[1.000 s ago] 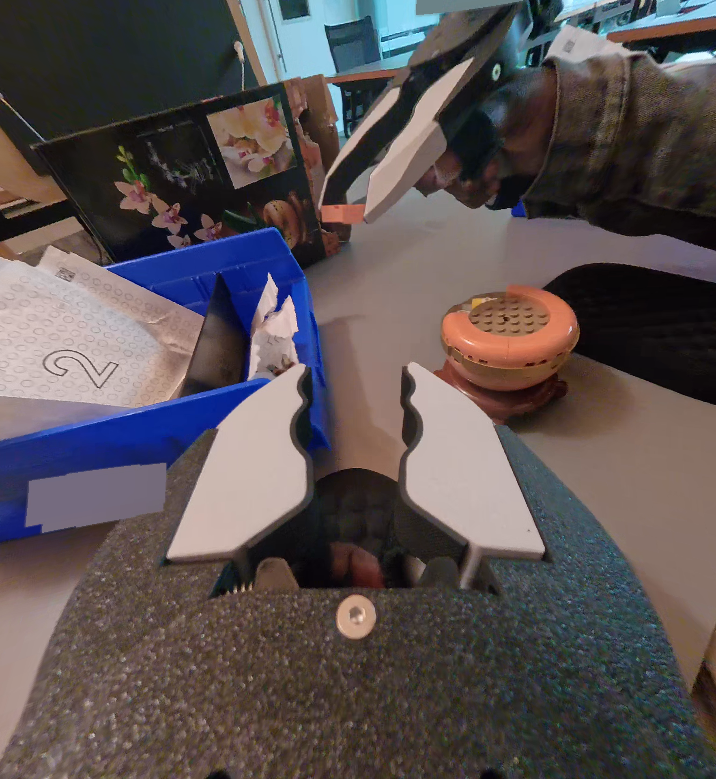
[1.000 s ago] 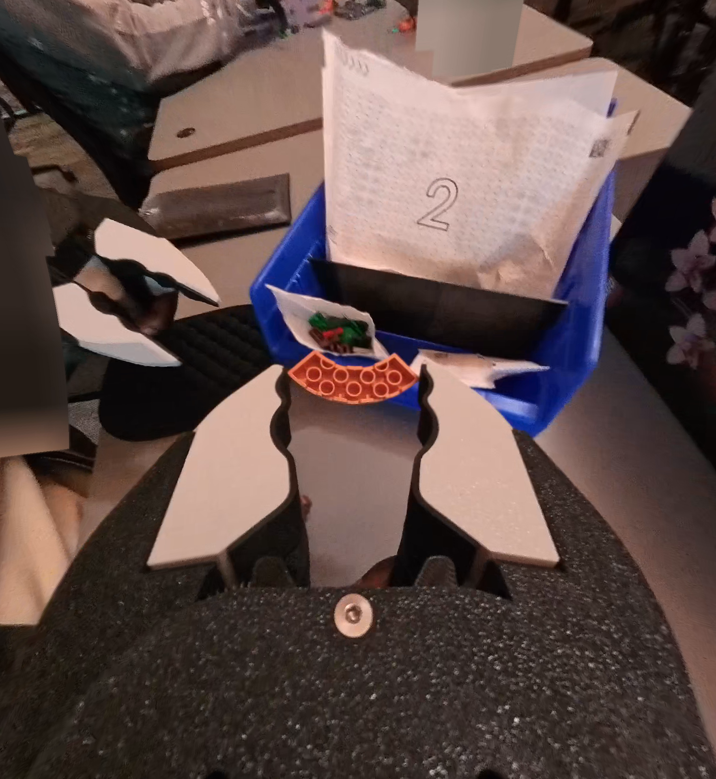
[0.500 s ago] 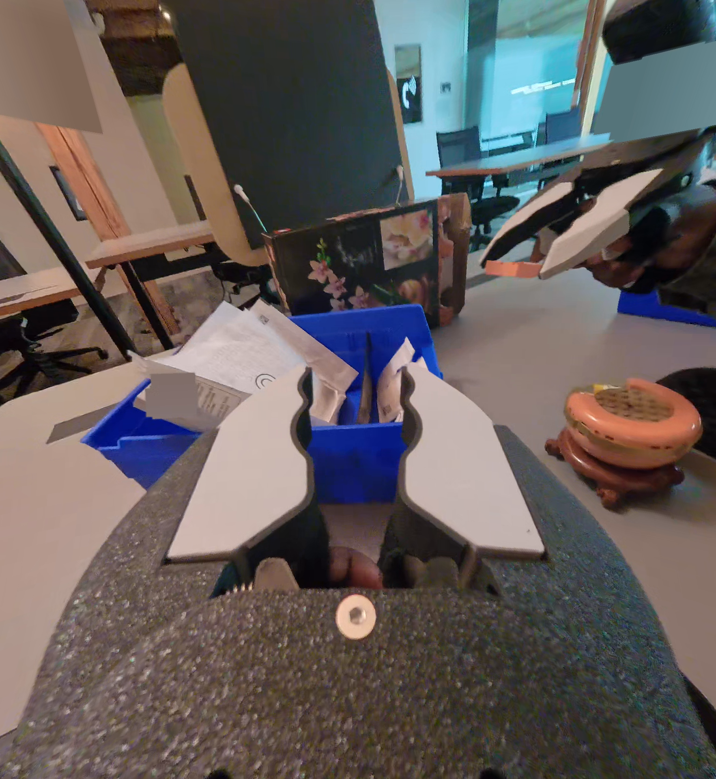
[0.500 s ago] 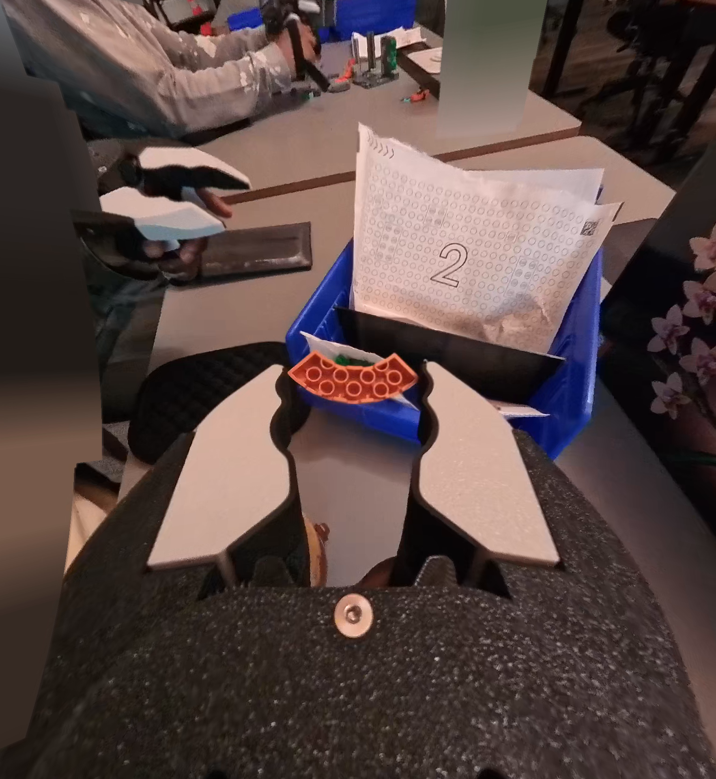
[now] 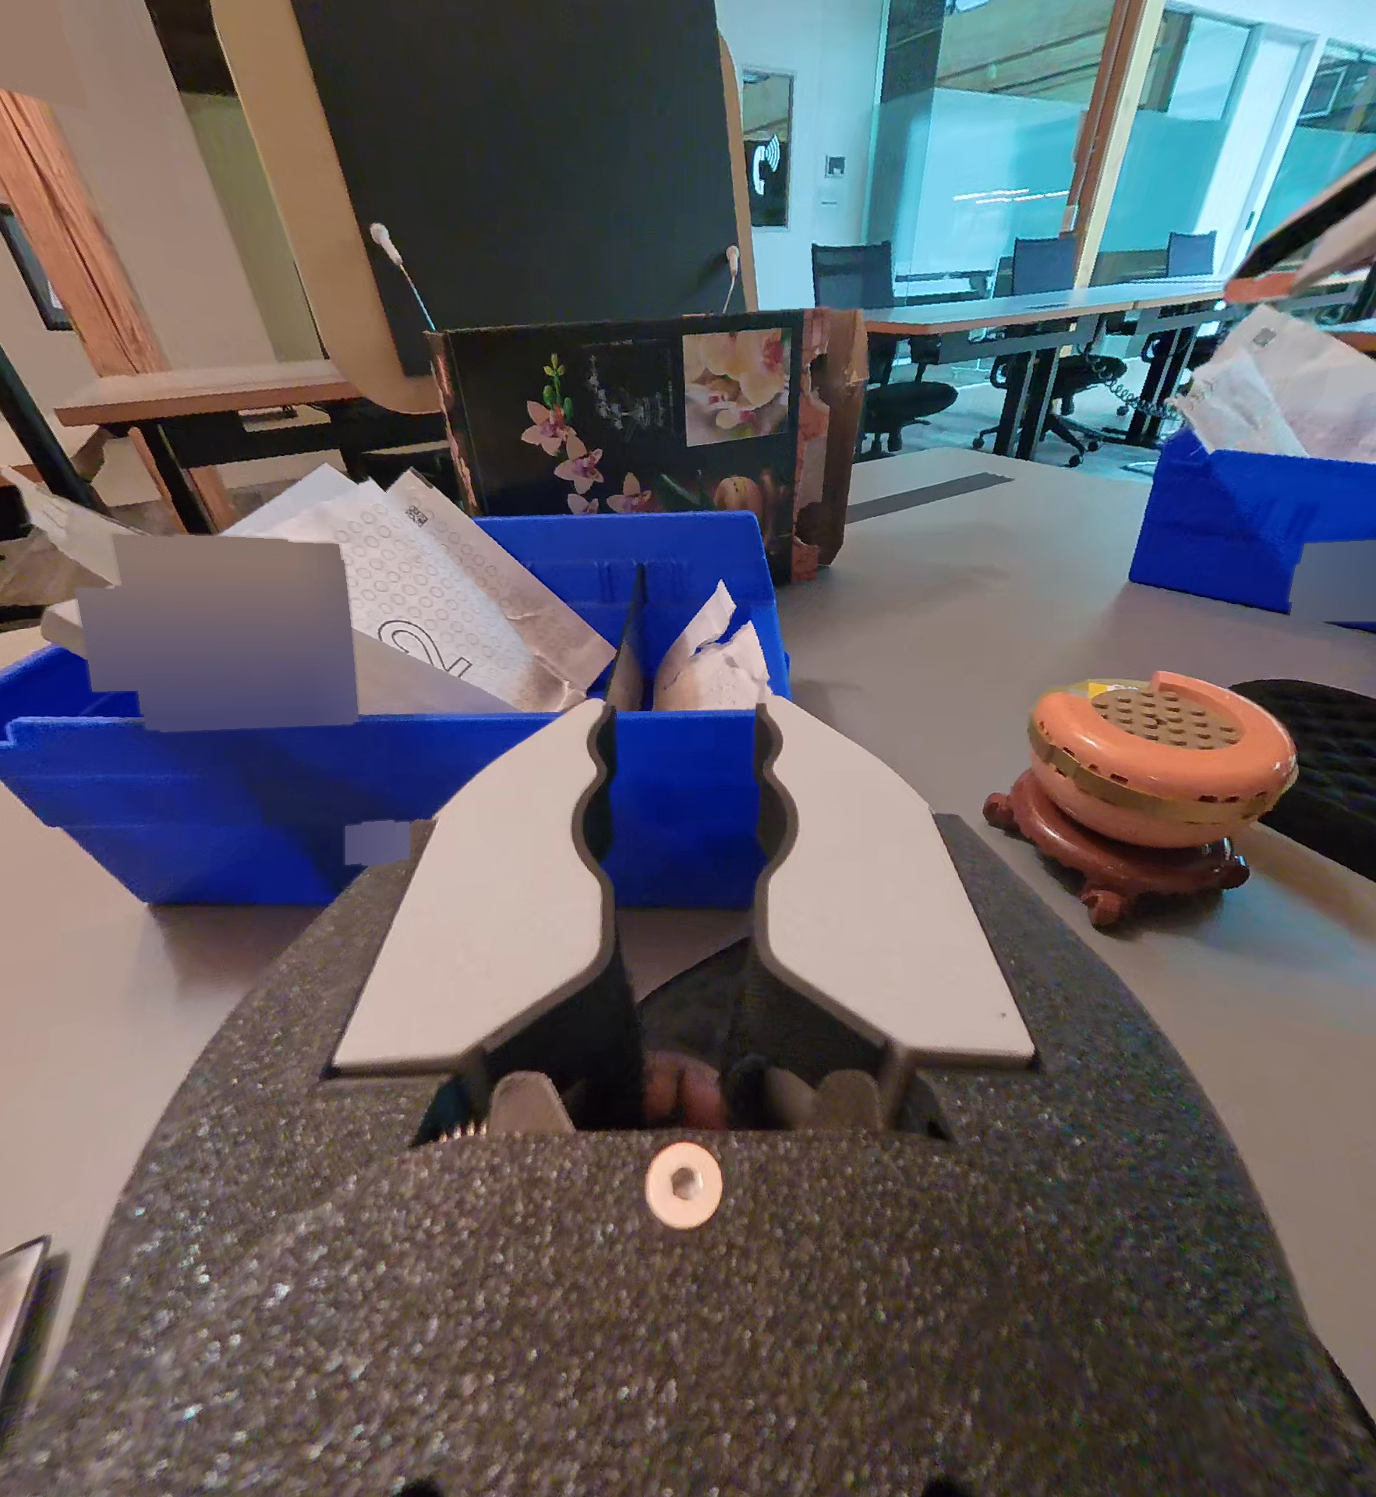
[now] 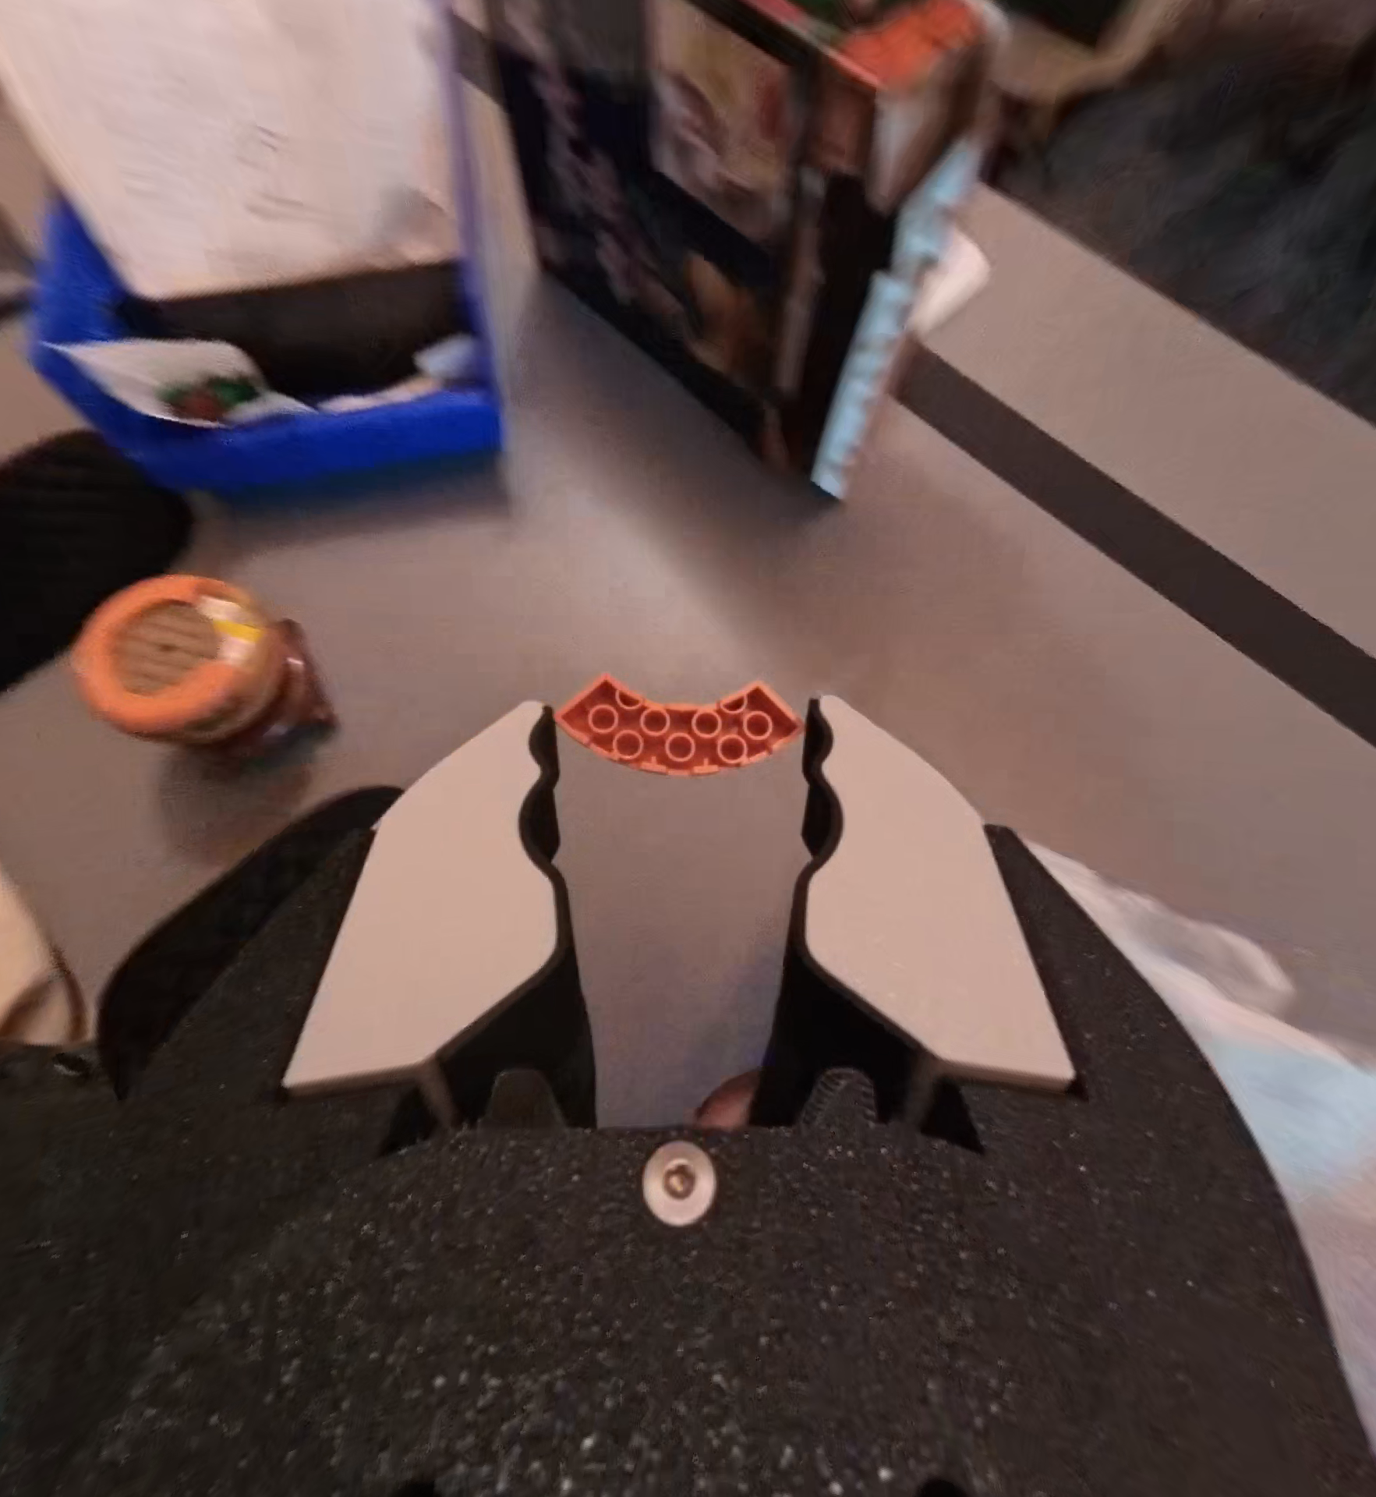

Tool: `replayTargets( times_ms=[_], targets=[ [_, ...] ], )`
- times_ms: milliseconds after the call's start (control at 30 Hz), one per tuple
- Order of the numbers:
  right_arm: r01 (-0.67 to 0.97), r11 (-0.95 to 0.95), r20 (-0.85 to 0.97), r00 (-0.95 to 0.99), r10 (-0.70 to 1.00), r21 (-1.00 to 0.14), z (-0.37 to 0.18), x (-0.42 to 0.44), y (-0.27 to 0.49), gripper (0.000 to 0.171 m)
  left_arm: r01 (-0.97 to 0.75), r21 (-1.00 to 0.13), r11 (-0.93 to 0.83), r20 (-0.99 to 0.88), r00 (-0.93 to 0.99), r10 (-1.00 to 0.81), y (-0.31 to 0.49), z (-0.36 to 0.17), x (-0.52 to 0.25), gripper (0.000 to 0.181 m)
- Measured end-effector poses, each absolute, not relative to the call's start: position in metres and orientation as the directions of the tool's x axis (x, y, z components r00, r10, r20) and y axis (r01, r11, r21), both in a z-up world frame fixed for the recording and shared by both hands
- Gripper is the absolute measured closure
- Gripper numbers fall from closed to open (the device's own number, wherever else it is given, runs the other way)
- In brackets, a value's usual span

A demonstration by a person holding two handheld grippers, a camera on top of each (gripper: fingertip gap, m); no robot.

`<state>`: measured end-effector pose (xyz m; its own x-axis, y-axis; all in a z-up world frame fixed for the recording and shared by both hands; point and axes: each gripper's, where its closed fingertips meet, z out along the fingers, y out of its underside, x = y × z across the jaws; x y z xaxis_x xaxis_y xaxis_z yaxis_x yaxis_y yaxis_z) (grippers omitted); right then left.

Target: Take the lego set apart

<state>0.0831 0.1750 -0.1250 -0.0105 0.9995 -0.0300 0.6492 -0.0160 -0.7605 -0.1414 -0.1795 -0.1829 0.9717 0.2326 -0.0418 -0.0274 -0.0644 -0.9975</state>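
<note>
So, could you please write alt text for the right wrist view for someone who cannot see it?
The right gripper holds a curved orange lego piece between its fingertips above a grey table. Blurred behind it are the round lego pot at left, a blue bin of paper bags, and a flower-printed box.

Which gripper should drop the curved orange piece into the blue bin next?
Right. The right hand-held gripper already clamps the curved orange piece, above the table near the blue bin. The left hand-held gripper is empty and open.
</note>
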Motion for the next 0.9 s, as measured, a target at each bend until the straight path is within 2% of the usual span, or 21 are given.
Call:
replayTargets(
  times_ms=[100,167,233,367,533,667,767,900],
  targets=[
    [0.826,-0.188,-0.095,0.163,0.982,-0.531,-0.136,0.107,0.266,0.113,-0.02,-0.998,-0.06,-0.034,0.969,0.244,-0.177,-0.185,-0.144,0.15],
    [0.87,-0.277,-0.15,0.235,0.96,-0.409,-0.152,0.112,0.303,0.113,-0.018,-0.998,-0.059,-0.033,0.968,0.25,-0.176,-0.187,-0.145,0.149],
    [0.902,-0.323,-0.106,0.305,0.946,-0.286,-0.169,0.124,0.336,0.113,-0.024,-0.997,-0.067,-0.04,0.967,0.251,-0.177,-0.189,-0.146,0.149],
    [0.93,-0.358,-0.133,0.346,0.929,-0.08,-0.188,0.152,0.342,0.113,-0.029,-0.996,-0.087,-0.052,0.962,0.267,-0.182,-0.192,-0.156,0.149],
    [0.916,-0.394,-0.106,0.4,0.91,0.078,-0.189,0.184,0.337,0.113,-0.011,-0.998,-0.066,-0.029,0.963,0.268,-0.179,-0.193,-0.165,0.149],
    [0.916,-0.339,-0.121,0.369,0.922,0.213,-0.193,0.2,0.323,0.113,-0.039,-0.996,-0.077,-0.057,0.965,0.256,-0.176,-0.193,-0.161,0.149],
    [0.91,-0.342,-0.136,0.379,0.915,0.235,-0.193,0.198,0.316,0.109,-0.054,-0.995,-0.083,-0.073,0.965,0.252,-0.178,-0.191,-0.159,0.149],
    [0.92,-0.348,-0.11,0.371,0.922,0.179,-0.192,0.191,0.32,0.084,-0.062,-0.995,-0.079,-0.081,0.963,0.256,-0.182,-0.187,-0.158,0.149]
  ],
)
